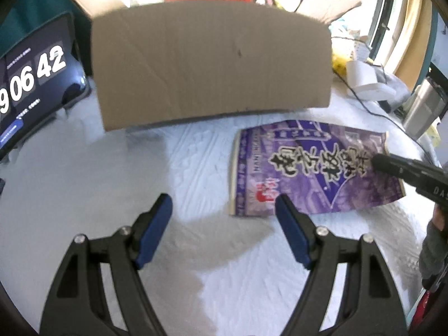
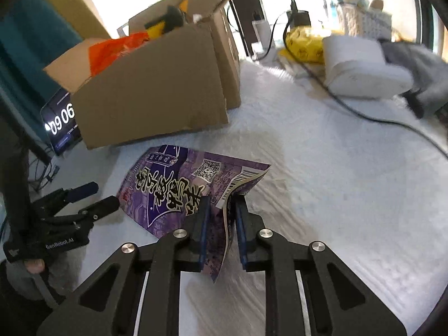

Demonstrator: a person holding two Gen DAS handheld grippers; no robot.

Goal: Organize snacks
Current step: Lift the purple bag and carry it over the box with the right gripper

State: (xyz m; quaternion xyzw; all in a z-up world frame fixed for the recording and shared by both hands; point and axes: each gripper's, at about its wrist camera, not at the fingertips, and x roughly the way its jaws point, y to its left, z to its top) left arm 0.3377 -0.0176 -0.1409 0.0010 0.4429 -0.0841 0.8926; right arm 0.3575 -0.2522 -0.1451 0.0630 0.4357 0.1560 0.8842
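Observation:
A purple snack bag [image 2: 173,190] printed with large characters lies on the white quilted cloth in front of an open cardboard box [image 2: 151,89]. My right gripper [image 2: 222,201] is shut on the bag's right edge, which bends up between the blue pads. In the left wrist view the purple snack bag [image 1: 302,168] lies right of centre, and a black finger [image 1: 400,168] of the right gripper rests across it. My left gripper [image 1: 222,204] is open and holds nothing; it hovers over the cloth at the bag's near left corner, below the cardboard box [image 1: 210,64].
An orange packet [image 2: 112,50] and other items sit inside the box. A tablet showing a clock [image 1: 30,84] stands left of the box. A black cable [image 2: 364,112], a white paper roll [image 2: 358,67], a yellow bag [image 2: 302,44] and a steel flask [image 1: 422,109] lie to the right.

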